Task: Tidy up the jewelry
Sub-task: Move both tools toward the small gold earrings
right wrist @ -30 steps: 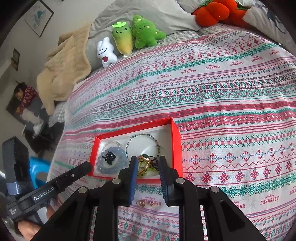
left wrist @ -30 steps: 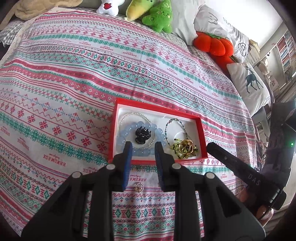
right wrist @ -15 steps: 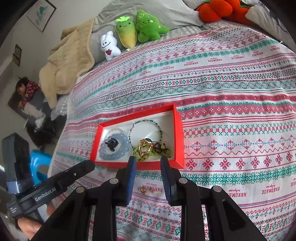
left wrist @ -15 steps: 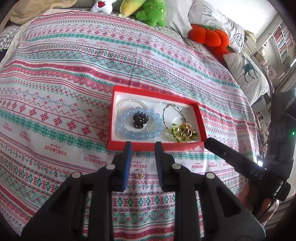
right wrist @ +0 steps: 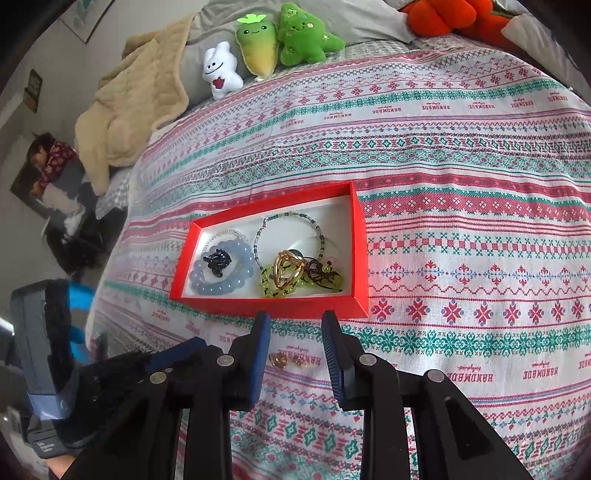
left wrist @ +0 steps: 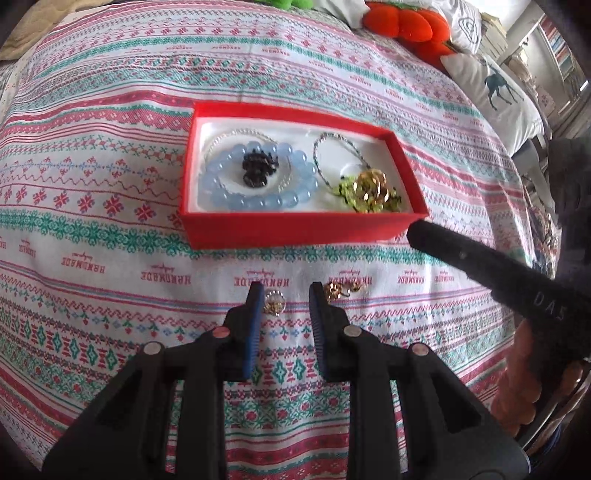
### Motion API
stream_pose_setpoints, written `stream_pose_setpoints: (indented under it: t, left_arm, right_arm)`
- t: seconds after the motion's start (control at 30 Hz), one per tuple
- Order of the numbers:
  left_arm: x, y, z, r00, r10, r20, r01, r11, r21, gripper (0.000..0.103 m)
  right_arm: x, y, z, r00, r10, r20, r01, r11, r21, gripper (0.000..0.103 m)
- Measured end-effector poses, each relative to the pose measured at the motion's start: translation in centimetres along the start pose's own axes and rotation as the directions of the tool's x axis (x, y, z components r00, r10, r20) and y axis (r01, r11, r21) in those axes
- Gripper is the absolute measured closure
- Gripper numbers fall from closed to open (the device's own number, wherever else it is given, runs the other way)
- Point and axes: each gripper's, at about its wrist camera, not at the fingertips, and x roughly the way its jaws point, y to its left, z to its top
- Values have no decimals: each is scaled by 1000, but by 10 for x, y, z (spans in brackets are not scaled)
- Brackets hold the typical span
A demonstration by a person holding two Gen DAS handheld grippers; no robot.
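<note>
A red box (left wrist: 295,229) sits in the middle of the left wrist view, on a bed with a striped bedspread (left wrist: 110,258) in pink, green and white. Inside the box, on the left, a ring of pale blue beads (left wrist: 236,199) lies around a small black hair clip (left wrist: 258,170). On the right side of the box lies a thin beaded bracelet (left wrist: 332,147), with a pile of gold rings (left wrist: 369,186) resting on a green bead bracelet (left wrist: 341,192). Below the box, on the bedspread, a small round sparkly earring (left wrist: 274,303) lies between the tips of the left tongs (left wrist: 283,295), close to the left finger. The left tongs are open and hold nothing. Just to the right of them lie some gold earrings (left wrist: 341,288), touching the bedspread only. In the right wrist view the right tongs (right wrist: 295,326) are open too and hold nothing, and the gold earrings (right wrist: 288,360) lie on the bedspread between the two fingers. The red box (right wrist: 273,306) is just above the tips there. At the top of that view sit a white plush toy (right wrist: 221,72), two green plush toys (right wrist: 288,40) and a tan blanket (right wrist: 136,107). An orange plush toy (left wrist: 402,26) is at the top of the left wrist view.
</note>
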Motion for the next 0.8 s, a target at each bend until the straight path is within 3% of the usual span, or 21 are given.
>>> stream_pose_setpoints:
  t: [0.33,0.8]
  left_arm:
    - [27,-1,-11,995,63,-72,-61,998,23,74]
    - [39,-15,-2,992,118,-45,-115,991,65,71]
  right_arm:
    - [1,-2,0,1000,-3,-7,3,1000,3,73]
    - [3,-2,-1,1000,-8,-11,8,1000,3,73]
